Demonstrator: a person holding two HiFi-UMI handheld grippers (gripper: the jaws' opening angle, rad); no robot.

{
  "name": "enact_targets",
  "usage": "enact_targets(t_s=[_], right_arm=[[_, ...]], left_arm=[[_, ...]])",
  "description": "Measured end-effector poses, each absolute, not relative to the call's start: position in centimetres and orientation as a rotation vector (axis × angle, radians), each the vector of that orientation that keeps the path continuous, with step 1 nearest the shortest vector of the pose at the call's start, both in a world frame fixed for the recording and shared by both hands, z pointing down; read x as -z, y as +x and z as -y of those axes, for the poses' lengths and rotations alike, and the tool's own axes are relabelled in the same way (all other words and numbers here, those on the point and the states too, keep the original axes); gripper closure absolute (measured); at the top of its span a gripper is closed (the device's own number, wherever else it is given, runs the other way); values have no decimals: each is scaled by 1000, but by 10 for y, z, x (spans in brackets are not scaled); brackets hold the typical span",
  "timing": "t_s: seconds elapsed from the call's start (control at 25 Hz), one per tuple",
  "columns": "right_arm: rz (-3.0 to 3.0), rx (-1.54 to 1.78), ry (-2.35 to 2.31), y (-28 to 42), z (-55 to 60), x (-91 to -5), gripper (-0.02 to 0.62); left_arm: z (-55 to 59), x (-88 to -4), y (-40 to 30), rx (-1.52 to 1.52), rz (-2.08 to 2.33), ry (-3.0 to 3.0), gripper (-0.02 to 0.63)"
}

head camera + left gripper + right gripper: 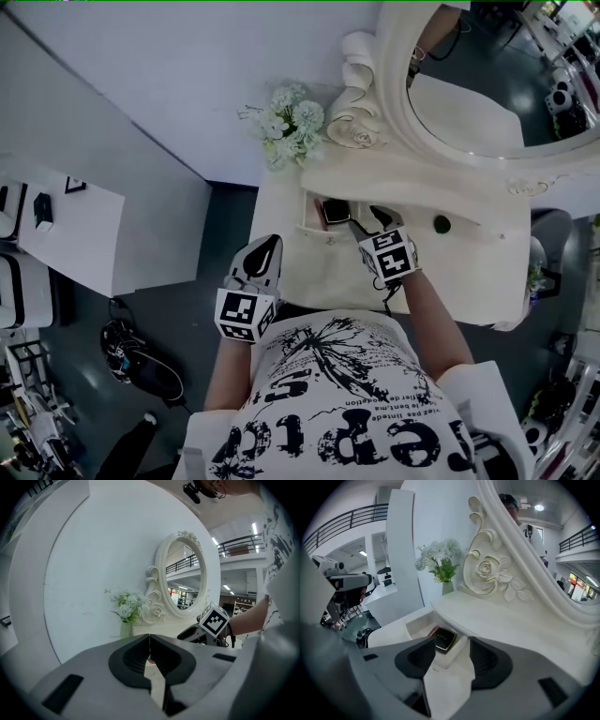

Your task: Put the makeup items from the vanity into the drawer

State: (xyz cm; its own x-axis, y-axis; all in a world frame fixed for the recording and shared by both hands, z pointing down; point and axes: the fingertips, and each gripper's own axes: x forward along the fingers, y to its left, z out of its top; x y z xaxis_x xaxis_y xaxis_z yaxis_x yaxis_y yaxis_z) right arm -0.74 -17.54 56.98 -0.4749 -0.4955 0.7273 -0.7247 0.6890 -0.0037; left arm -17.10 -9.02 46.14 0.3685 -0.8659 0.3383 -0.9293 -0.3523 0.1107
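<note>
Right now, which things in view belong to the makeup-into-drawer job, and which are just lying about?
Job: open drawer; black compact lying in it; small dark item on the vanity top; right gripper, jaws apart over the drawer.
Lying about: flowers; oval mirror; dark bundle on the floor.

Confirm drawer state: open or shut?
Open: the drawer is pulled out from under the vanity top, with a dark compact lying inside.

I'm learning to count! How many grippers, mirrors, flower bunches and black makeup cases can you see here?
Grippers: 2 (left gripper, right gripper)
Mirror: 1
Flower bunch: 1
Black makeup case: 1
Total: 5
</note>
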Motion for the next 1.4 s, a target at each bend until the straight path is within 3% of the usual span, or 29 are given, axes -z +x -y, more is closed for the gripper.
enact_targets(t_s=[0.84,1.32,1.4], right_arm=[[1884,-643,1357,237,186,-618,373],[1852,-728,1319,269,211,-664,374],[1877,-752,1295,265,209,-665,398]], left_arm=[[139,-485,0,-381,1298,2488,586],[147,-496,25,-420,1358,2462,586],[147,-496,28,-422,1357,2467,586]])
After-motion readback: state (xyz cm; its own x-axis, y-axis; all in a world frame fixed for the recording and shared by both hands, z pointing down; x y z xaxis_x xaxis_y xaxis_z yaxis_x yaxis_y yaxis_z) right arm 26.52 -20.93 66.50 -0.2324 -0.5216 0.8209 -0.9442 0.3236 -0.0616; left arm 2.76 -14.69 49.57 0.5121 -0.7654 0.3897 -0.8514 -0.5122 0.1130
